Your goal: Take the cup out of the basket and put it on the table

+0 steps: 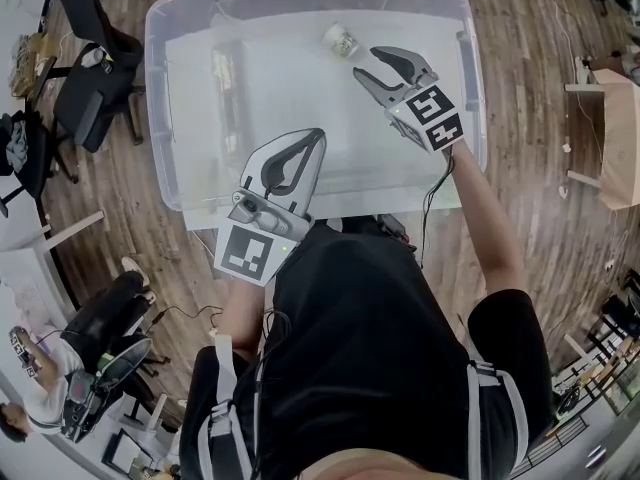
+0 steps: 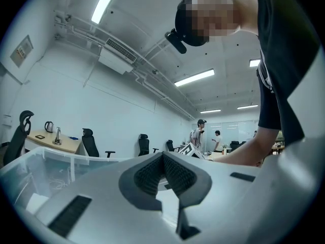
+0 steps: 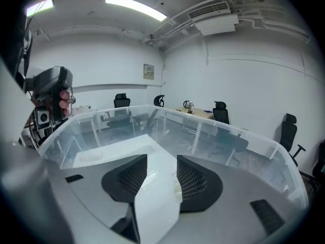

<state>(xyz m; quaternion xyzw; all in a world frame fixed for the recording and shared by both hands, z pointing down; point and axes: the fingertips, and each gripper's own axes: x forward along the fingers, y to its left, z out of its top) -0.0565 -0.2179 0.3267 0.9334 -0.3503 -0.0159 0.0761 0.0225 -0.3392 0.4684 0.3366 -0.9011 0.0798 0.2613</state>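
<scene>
Progress looks early. The small translucent cup with a greenish pattern sits inside the large clear plastic bin that serves as the basket. No jaw touches it yet, so the grasp, the lift over the wall and the set-down on the white table are all left to do.

Nearest the person's body, the left gripper hangs over the bin's near rim, well behind and to the left of the right one. Its own view shows the ribbed pads meeting at their tips with nothing between them, and it looks up into the room rather than down into the bin.

Further out, the right gripper reaches deep into the bin. Its jaws stand clearly apart and empty, with only the pale bin floor showing in the gap. The cup stands just ahead of these jaw tips and slightly to their left, near but apart, with the bin's far wall beyond it.

From above the cup shows a roundish outline with a lighter top. That suggests it stands upright, mouth up and long axis vertical. It is too small in the head view to be sure, and the right gripper view does not show it plainly.
</scene>
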